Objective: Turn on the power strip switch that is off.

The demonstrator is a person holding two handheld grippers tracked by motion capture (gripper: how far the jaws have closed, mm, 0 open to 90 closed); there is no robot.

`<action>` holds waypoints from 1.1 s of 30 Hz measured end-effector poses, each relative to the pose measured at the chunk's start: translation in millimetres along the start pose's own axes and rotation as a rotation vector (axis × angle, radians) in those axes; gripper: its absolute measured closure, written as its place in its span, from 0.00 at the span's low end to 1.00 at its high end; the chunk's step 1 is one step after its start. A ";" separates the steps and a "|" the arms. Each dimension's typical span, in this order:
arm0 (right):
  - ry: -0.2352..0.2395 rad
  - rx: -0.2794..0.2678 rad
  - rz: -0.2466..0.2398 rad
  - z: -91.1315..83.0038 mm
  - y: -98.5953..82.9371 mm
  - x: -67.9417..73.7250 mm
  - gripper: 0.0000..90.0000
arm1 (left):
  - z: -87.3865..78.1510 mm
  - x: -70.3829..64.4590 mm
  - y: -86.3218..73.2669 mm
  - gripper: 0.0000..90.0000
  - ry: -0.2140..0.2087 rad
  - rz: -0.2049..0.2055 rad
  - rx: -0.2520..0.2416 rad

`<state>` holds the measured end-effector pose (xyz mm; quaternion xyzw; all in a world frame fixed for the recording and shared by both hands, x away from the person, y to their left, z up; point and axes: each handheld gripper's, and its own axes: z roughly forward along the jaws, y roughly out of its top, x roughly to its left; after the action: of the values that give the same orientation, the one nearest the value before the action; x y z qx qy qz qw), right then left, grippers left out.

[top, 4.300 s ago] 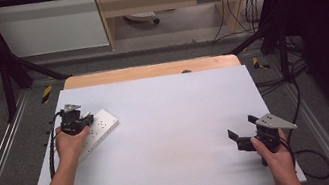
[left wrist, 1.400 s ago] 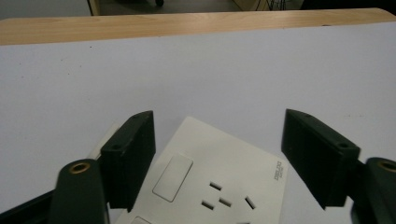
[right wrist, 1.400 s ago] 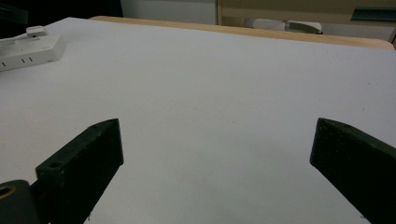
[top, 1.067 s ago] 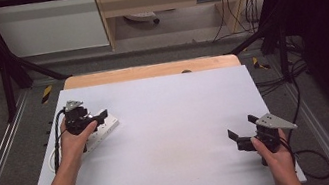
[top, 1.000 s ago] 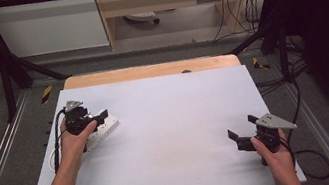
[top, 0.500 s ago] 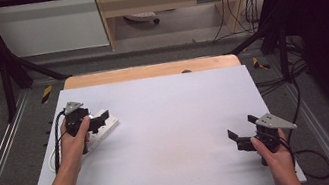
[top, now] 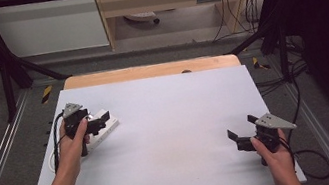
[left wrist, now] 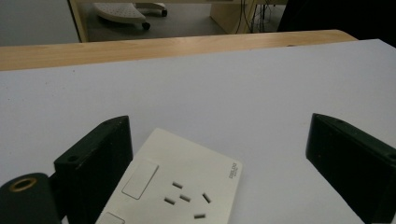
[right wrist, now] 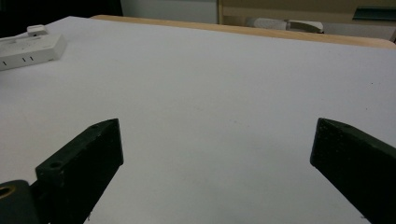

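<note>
— Left gripper (top: 99, 125)?
— Over the white power strip (top: 102, 126) near the table's (top: 170, 137) left edge. Jaws spread wide. Left jaw right beside the strip's near-left edge; touching or not, hard to tell. Right jaw well apart from it.

— Power strip up close?
— Flat on the white table (left wrist: 233, 93), socket holes and a switch facing up (left wrist: 180, 186).

— Right gripper (top: 235, 140)?
— Low over bare table near the right front corner. Jaws wide apart, clamped on nothing. Well apart from the strip, seen far off at upper left (right wrist: 30, 51).
</note>
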<state>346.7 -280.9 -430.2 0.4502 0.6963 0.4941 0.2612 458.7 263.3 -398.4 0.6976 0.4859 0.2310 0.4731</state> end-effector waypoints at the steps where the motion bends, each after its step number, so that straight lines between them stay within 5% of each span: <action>1: 0.000 0.000 0.000 0.0 0.0 0.0 0.03 | -1.2 -1.0 0.2 0.08 -0.003 0.002 0.000; 33: 0.003 0.001 -0.001 0.5 0.4 1.9 0.03 | -65.6 -34.2 -24.8 0.09 -0.121 0.023 -0.098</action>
<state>346.4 -278.9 -429.9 0.4493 0.6973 0.4943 0.2600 381.5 263.2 -386.5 0.6917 0.4365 0.2172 0.5327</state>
